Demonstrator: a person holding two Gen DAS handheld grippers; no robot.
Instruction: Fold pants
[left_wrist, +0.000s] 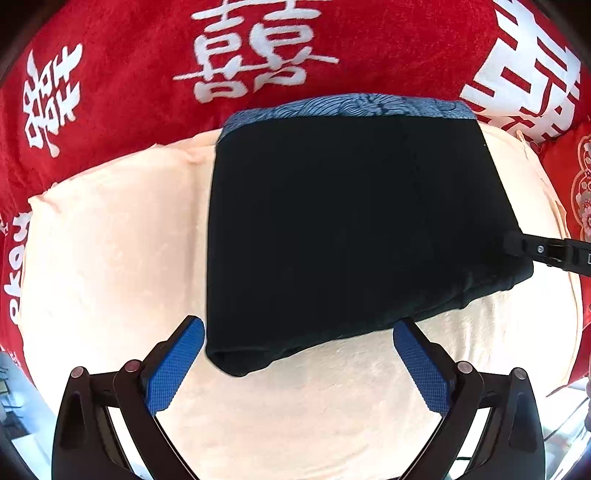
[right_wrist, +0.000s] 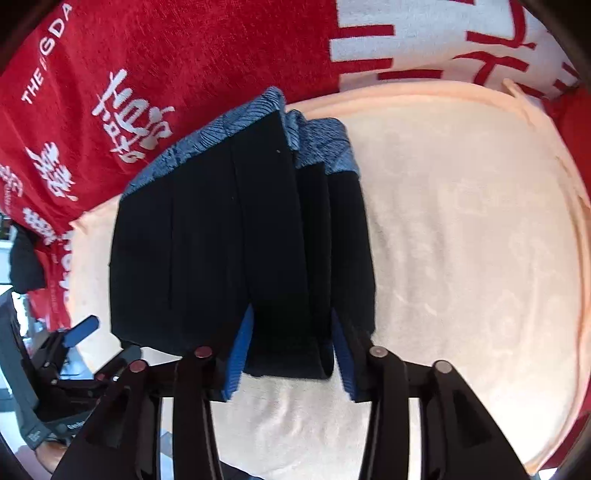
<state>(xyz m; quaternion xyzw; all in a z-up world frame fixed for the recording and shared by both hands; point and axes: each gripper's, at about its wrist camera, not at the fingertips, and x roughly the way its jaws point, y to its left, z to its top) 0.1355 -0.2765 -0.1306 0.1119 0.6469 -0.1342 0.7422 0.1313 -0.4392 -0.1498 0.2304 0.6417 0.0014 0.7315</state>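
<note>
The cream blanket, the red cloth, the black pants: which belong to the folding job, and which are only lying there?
Job:
black pants
left gripper
right gripper

Only there:
cream blanket, under the pants
red cloth, with white characters

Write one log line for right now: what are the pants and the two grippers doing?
pants: folded, on peach blanket | left gripper: open, empty, at pants' near edge | right gripper: part open, fold between its pads, grip unclear

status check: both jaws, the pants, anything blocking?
Left gripper jaws wide open, empty, above the pants' near edge. Right gripper jaws part-open astride folded edge, pads not pressing. Black pants folded on peach blanket. Nothing in the way.
</note>
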